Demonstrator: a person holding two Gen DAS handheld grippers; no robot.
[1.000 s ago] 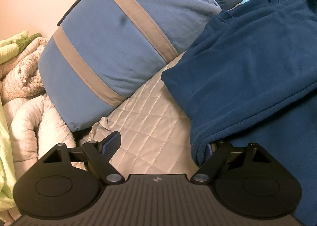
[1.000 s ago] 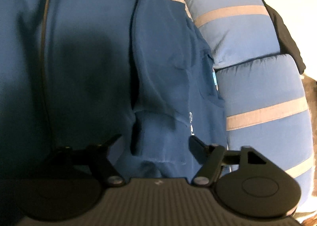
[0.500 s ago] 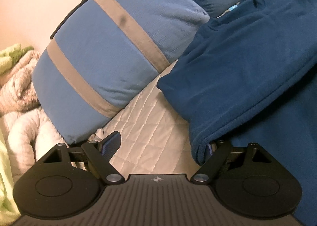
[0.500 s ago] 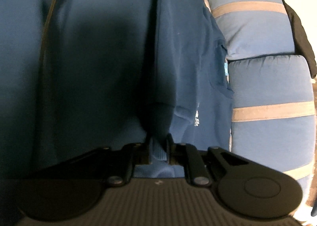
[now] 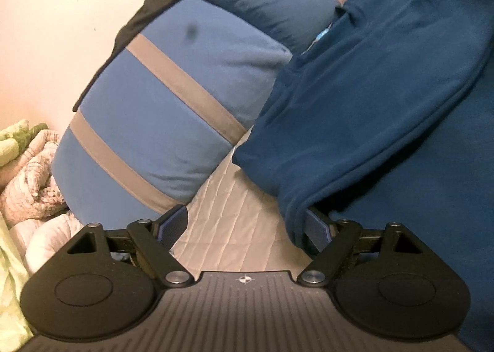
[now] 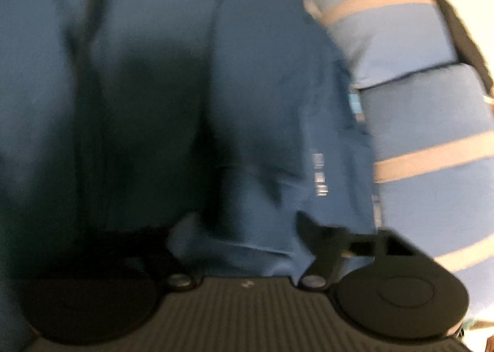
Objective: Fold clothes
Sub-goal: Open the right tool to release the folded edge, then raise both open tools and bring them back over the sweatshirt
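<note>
A dark blue fleece garment lies on a quilted white bedcover, its folded edge draped over the right finger of my left gripper. The left gripper is open, with nothing between its jaws. In the right wrist view the same garment fills most of the blurred frame, and a fold of it lies between the fingers of my right gripper, which is open.
Blue pillows with grey stripes lean against a pale wall on the left and show in the right wrist view on the right. Bunched pink, white and green blankets lie at far left.
My right gripper shut on a fold of the garment half a second ago and has since opened. The left gripper has tilted and moved slightly, staying open.
</note>
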